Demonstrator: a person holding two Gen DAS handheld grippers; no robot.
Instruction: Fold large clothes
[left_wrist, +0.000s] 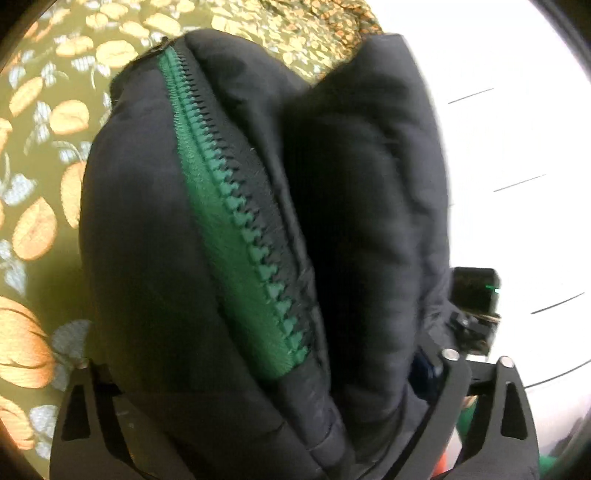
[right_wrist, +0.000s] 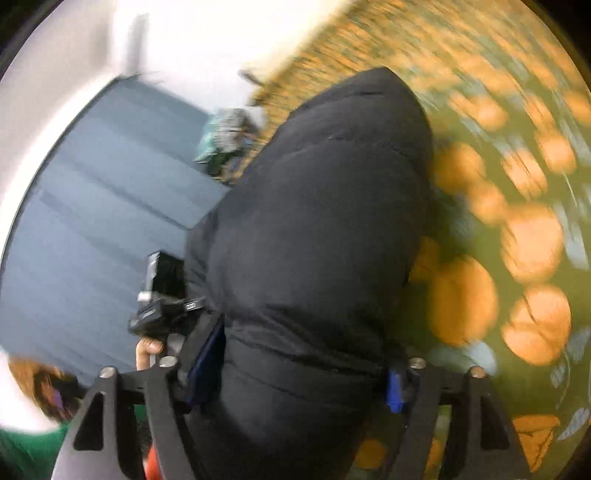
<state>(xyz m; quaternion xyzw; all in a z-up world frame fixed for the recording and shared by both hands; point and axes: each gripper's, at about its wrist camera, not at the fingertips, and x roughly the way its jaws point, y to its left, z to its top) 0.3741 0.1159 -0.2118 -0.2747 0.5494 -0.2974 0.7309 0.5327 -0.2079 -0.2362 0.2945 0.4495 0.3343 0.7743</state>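
Note:
A thick black puffer jacket (left_wrist: 155, 229) with a green zipper (left_wrist: 229, 221) bulges up between the fingers of my left gripper (left_wrist: 266, 369), which is shut on the bunched fabric. In the right wrist view the same black jacket (right_wrist: 317, 229) fills the gap of my right gripper (right_wrist: 295, 369), whose blue pads (right_wrist: 394, 391) press into its sides. The jacket hangs lifted above an olive bedspread (left_wrist: 48, 258) printed with orange leaves. The two grippers hold it side by side: the other tool's black body shows at the edge of each view.
The patterned bedspread (right_wrist: 517, 258) spreads beyond and beside the jacket. White tiled floor (left_wrist: 517, 147) lies to the right in the left view. A grey-blue panelled surface (right_wrist: 92, 221) and a person's finger (right_wrist: 147, 349) on the other tool (right_wrist: 162, 291) show at left.

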